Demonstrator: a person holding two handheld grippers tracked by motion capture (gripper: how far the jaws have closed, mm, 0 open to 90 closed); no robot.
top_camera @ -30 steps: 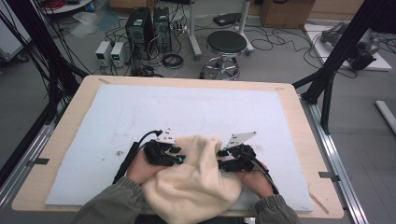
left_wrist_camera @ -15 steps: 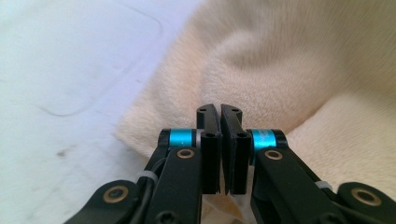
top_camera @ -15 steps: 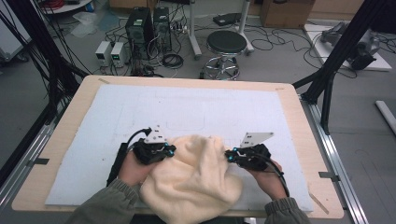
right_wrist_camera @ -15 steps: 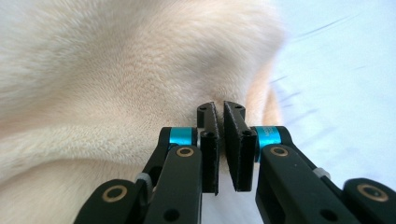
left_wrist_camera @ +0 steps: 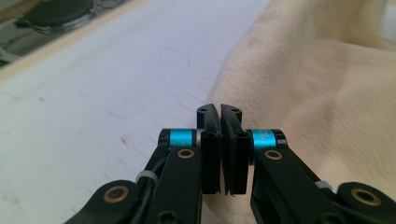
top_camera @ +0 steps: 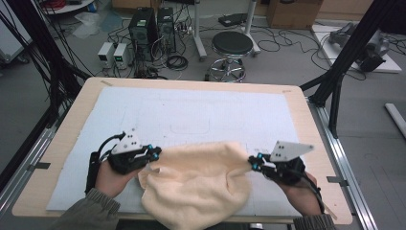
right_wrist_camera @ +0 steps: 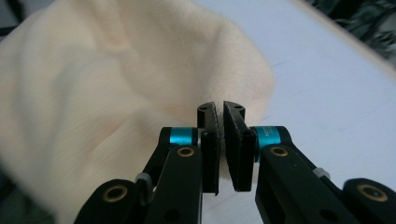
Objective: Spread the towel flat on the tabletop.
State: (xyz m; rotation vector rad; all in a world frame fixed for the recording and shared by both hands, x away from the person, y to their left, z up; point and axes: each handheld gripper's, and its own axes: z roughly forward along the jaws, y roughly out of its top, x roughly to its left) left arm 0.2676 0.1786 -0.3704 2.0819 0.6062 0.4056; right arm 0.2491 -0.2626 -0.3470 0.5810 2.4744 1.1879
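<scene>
L gripper [top_camera: 154, 154] & R gripper [top_camera: 253, 162] both clamped tight on opposite edges of cream towel [top_camera: 198, 184], stretched betw. them over white mat [top_camera: 191, 115].

A pale blue-white mat [top_camera: 191, 120] covers the light wooden table [top_camera: 306, 124]. Beyond it stand a round black stool [top_camera: 232, 45] and two black computer towers [top_camera: 153, 24], amid loose floor cables.

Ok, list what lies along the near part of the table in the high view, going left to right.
Left gripper → cream cloth, pinched at each side → right gripper. All of it sits over the white mat on the wooden table.
</scene>
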